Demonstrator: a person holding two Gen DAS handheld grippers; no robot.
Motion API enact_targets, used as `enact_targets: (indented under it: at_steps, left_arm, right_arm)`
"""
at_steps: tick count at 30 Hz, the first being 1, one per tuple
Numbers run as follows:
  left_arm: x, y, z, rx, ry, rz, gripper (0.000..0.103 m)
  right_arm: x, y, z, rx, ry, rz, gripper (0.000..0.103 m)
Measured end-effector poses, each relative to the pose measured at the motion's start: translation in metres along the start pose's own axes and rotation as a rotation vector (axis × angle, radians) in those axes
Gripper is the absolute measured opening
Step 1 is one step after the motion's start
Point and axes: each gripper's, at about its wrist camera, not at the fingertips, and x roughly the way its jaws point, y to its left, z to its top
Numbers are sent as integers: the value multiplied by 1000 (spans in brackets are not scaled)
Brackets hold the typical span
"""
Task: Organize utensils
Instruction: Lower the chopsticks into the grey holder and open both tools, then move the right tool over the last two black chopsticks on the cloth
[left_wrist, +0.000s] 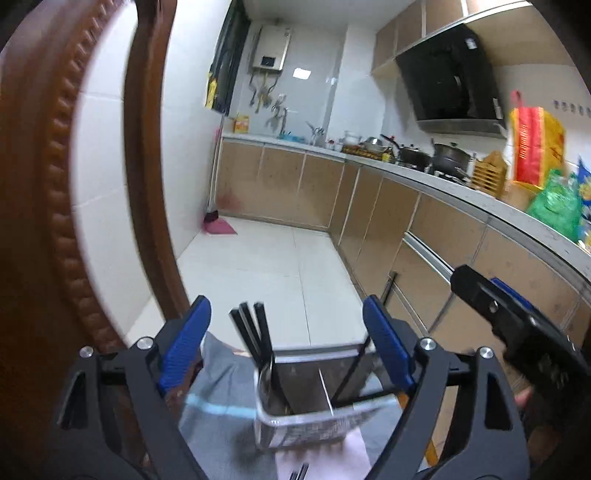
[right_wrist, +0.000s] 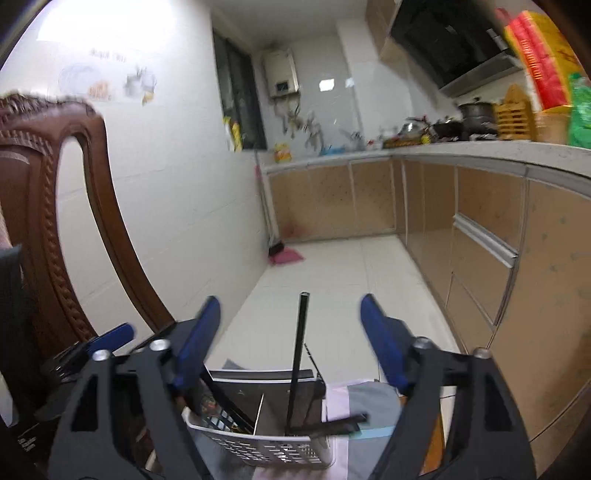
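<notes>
Black chopsticks (left_wrist: 255, 339) already stand in the white basket (left_wrist: 295, 421) on the cloth, both the left gripper (left_wrist: 284, 343) and right gripper (right_wrist: 291, 339) hang wide open holding nothing, and a few chopsticks look left over below.

A cloth (right_wrist: 369, 400) of grey and pale patches – the perforated utensil basket (right_wrist: 266, 448) rests on it.

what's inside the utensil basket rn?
Black chopsticks stand in the white basket; a divider splits it. One chopstick stands alone in the other compartment. Basket bottom hidden.
</notes>
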Motion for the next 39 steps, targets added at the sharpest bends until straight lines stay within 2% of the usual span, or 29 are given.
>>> enact_targets:
  at_steps: [3,5,8,9,10,11,13,15,17,20,21,23,25,30,35,39]
  left_arm:
    - [-53,1,-21,26,-25,-5,90]
    - [-88,2,-39,33,-50,-6,92]
    - [-146,10,-78,22,-152,29,97]
    - [-162,14,-92,7,-183,45,97]
    - [-178,22,-105,-20,-208,63,97]
    - [-184,25,-108,-36,-209,67,97]
    - [-198,37,-113,-69,-213,53,97]
    - [-205,41,-120,-64,-212,61,97]
    - [-206,44,-126,-51,-194,79,97]
    - [-201,50,-136,-46,-152,96,97]
    - [-197,52,-137,-41,-129,96,97]
    - [-195,52,-139,-26,-119,92,97]
    - [-194,51,-139,-10,-111,90,97]
    - [-183,46,-143,8,-55,71,98]
    - [-170,32,-149,54,-8,59,98]
    - [-161,27,-152,53,25,47,98]
  right_arm:
    - [-41,0,-10,15,11,5,79]
    - [-74,3,-35,19,37,-2,83]
    - [-96,9,-93,73,173,-13,85]
    - [-92,17,-126,93,270,-9,85]
    - [-87,24,-146,89,325,-12,85]
    - [-76,38,-178,67,409,-22,85]
    - [-56,60,-216,38,505,-25,85]
    - [-34,80,-241,3,560,-40,83]
    - [-14,91,-251,-23,595,-66,79]
    - [10,100,-263,-83,646,-76,65]
    - [15,98,-268,-84,683,-60,50]
    - [9,93,-273,-100,677,-29,43]
    - [-1,82,-274,-107,680,-3,29]
    - [-44,48,-278,-59,678,10,6]
    - [-70,35,-285,-33,644,34,7]
    - [-73,32,-275,-18,612,15,15]
